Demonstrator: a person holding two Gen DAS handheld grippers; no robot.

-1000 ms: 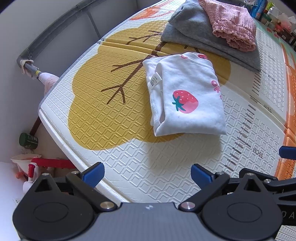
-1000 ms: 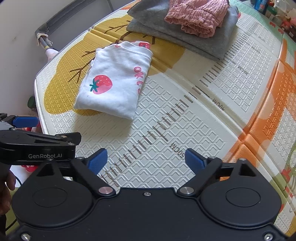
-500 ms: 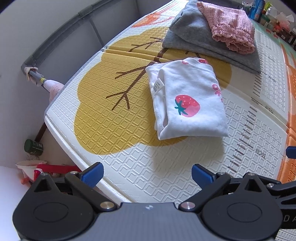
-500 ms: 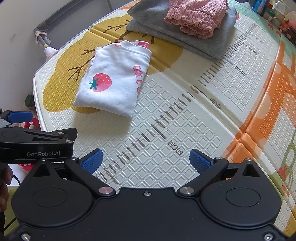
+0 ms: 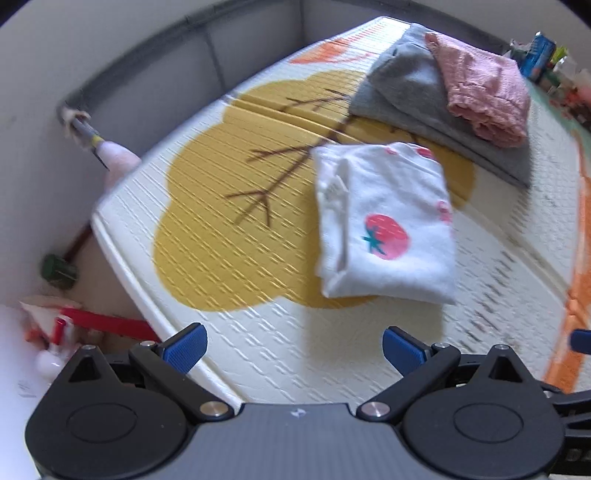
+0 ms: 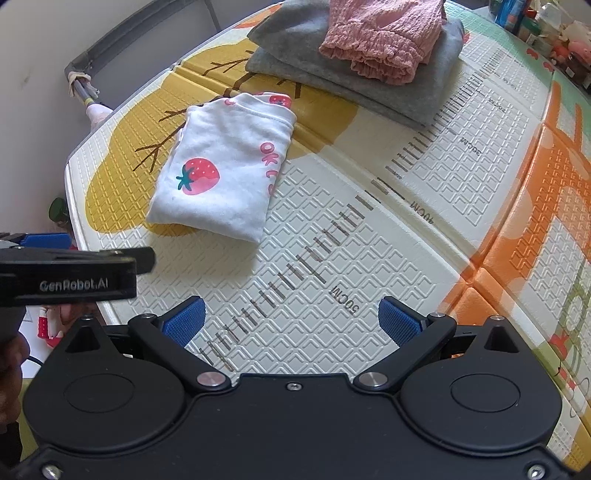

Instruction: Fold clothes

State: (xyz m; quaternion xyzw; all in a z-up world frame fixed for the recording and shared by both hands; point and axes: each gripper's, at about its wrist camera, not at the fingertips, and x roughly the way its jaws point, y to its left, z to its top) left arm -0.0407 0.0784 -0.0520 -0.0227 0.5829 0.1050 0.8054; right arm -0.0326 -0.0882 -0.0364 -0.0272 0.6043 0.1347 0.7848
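one folded white garment (image 6: 225,170) with a strawberry print lies flat on the play mat (image 6: 369,236), partly over its yellow tree shape. beyond it, apart, a folded grey garment (image 6: 295,48) carries a pink ruffled garment (image 6: 380,33). right gripper (image 6: 291,321): blue pads apart after just widening, nothing between them, above the mat's ruler marks. left gripper (image 5: 293,345): pads spread, empty, near the mat's edge.

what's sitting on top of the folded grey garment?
A folded pink ruffled garment lies on the grey garment, covering much of its top. Whether anything lies beneath the grey one, against the mat, cannot be seen.
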